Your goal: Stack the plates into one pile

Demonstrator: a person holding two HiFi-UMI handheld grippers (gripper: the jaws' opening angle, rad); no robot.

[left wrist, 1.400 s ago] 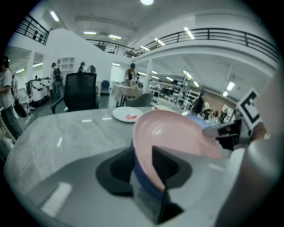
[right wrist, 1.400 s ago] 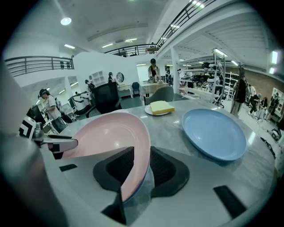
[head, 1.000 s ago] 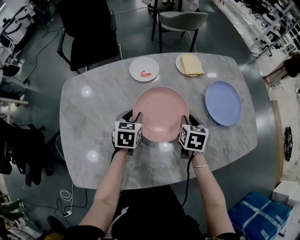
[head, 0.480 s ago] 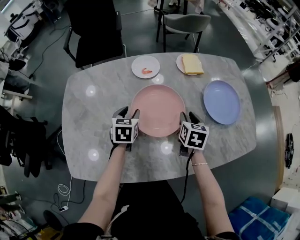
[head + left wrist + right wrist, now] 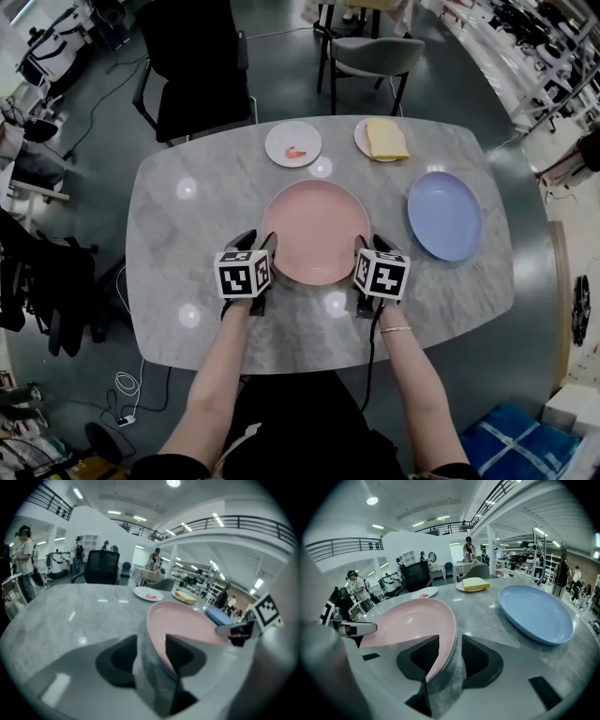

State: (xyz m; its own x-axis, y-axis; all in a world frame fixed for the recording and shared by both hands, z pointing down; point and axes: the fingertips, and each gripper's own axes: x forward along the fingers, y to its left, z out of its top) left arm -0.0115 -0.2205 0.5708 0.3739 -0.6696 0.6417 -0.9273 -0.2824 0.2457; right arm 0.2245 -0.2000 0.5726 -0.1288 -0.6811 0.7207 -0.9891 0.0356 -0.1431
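The left gripper (image 5: pixel 151 641) has its jaws spread wide on either side of the near-left rim of the round, shallow pink plate (image 5: pixel 316 225), and neither pad presses on it. The plate lies flat on the grey marble-patterned table (image 5: pixel 187 244), reaching from these fingers across to the right gripper (image 5: pixel 450 644). That gripper's jaws are opening, with the plate's near-right rim between them. A round blue plate (image 5: pixel 444 215) lies to the right of the right fingers, apart from them.

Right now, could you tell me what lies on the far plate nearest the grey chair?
A pale yellow rectangular block lies on that plate, covering most of it; only the plate's left rim shows. Anything beneath the block is hidden.
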